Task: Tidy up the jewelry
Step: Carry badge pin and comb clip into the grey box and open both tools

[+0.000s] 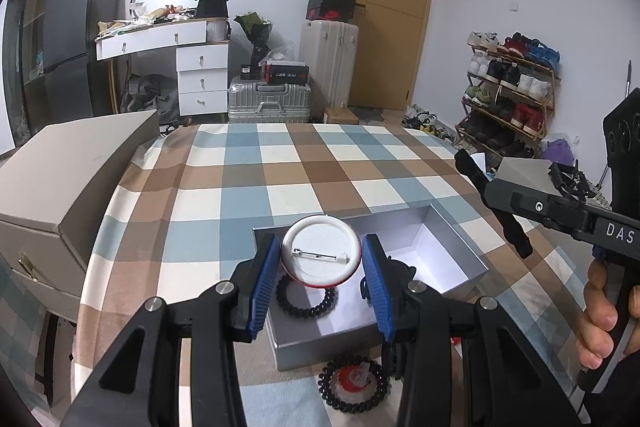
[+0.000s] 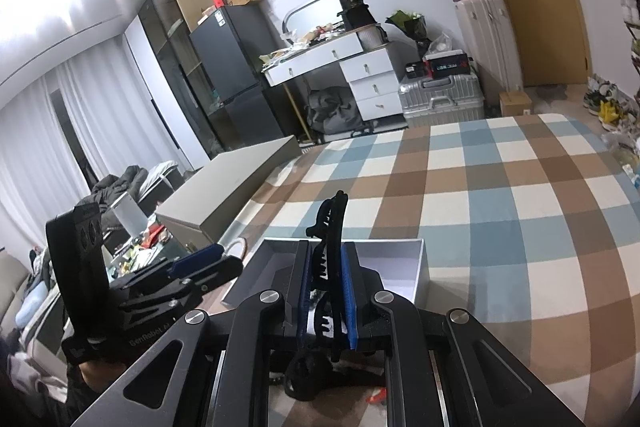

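My left gripper (image 1: 322, 259) is shut on a round white pin badge (image 1: 320, 251), pin side facing me, held above the open grey box (image 1: 448, 251). A black coiled hair tie (image 1: 306, 301) lies in the box under the badge. A second black coiled tie (image 1: 354, 383) with something red inside lies on the cloth in front of the box. My right gripper (image 2: 326, 259) is shut on a black claw hair clip (image 2: 330, 239), held upright above the near side of the box (image 2: 400, 267); it also shows in the left wrist view (image 1: 496, 195) at the right.
The checked blue, brown and white tablecloth (image 1: 280, 167) covers the table. A large beige box (image 1: 60, 183) stands at the table's left edge. Beyond the table are a silver suitcase (image 1: 270, 99), a white dresser and a shoe rack (image 1: 508, 95).
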